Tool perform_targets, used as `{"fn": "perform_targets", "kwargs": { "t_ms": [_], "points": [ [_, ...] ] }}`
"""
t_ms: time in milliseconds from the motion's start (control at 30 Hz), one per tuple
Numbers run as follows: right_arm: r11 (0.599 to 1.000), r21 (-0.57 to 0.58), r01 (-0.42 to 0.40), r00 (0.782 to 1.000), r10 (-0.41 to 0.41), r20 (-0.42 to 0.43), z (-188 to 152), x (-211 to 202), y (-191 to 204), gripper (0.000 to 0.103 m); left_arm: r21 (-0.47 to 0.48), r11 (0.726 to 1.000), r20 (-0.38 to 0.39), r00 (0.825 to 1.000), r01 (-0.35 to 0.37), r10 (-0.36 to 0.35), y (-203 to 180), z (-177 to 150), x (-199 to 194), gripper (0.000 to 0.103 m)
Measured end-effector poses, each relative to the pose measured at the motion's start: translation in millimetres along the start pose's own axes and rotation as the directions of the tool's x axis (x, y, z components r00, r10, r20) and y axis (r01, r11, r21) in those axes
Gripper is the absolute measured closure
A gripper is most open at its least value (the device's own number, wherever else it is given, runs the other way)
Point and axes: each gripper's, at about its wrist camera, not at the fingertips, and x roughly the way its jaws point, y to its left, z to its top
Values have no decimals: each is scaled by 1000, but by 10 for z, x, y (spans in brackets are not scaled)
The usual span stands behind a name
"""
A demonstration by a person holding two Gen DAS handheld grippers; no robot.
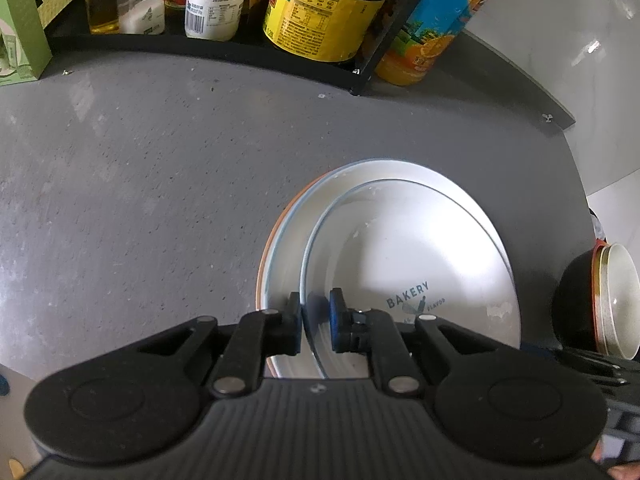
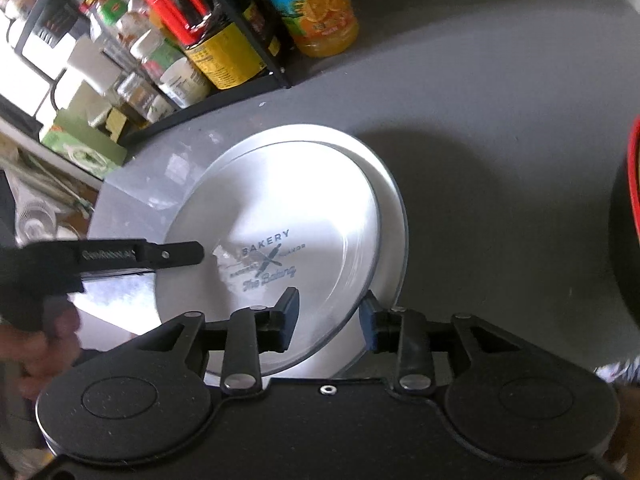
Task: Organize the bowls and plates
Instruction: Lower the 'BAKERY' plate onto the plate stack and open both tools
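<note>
Left gripper [image 1: 316, 320]: jaws nearly closed, one blue pad on either side of the near rim of the top plate [image 1: 412, 264]. The rim is pinched between the pads, or very nearly; actual contact cannot be confirmed. In the right wrist view the left gripper [image 2: 176, 255] is seen reaching in over the same plate from the side.

Right gripper [image 2: 329, 320]: jaws set wide, nothing held. The near edge of the top plate [image 2: 280, 216] is seen in the gap between its pads, untouched by either.

Top plate: white, printed "BAKERY" with a crossed-utensil mark. It is carried off-centre on a larger white plate [image 1: 296, 220], whose rim is exposed as a crescent on one side. Under that, an orange-edged rim [image 1: 267, 248] is just seen. The stack is set on the grey worktop [image 1: 140, 180].

Beyond the plates, at the back of the worktop, a black rack [image 1: 248, 54] is loaded with bottles and jars; a dark sauce bottle with yellow label [image 1: 320, 16] is the largest. Just beside the rack's end, an orange juice bottle [image 1: 432, 28] is stood on the worktop. A green carton [image 1: 20, 28] is found at the rack's other end.

To the side of the plates, at the worktop edge, nested bowls [image 1: 612, 300] are seen tilted: cream inside, then red-rimmed, then black outside.

A hand [image 2: 36, 344] is partly seen on the left gripper's handle.
</note>
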Motion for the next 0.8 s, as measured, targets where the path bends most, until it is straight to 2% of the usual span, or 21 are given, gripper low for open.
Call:
{"fn": "perform_targets", "kwargs": {
  "t_ms": [133,533,667,800],
  "points": [
    [998,51,-24,1000,25,-9,-5,-79,-66,69,3,1000,6,1000,-6,6,-19,-23,-6,91],
    [998,69,-14,1000,15,-10,-103,-181,-90,69,38,999,32,999,-12,11,-66,-101,22,90],
    [997,69,-24,1000,23,15,-111,-286,-117,69,72,996,-3,999,-52,52,-141,-70,24,89],
    [998,66,-19,999,15,52,-100,-409,-155,67,45,997,-34,997,-63,64,-141,-21,15,86]
  ]
}}
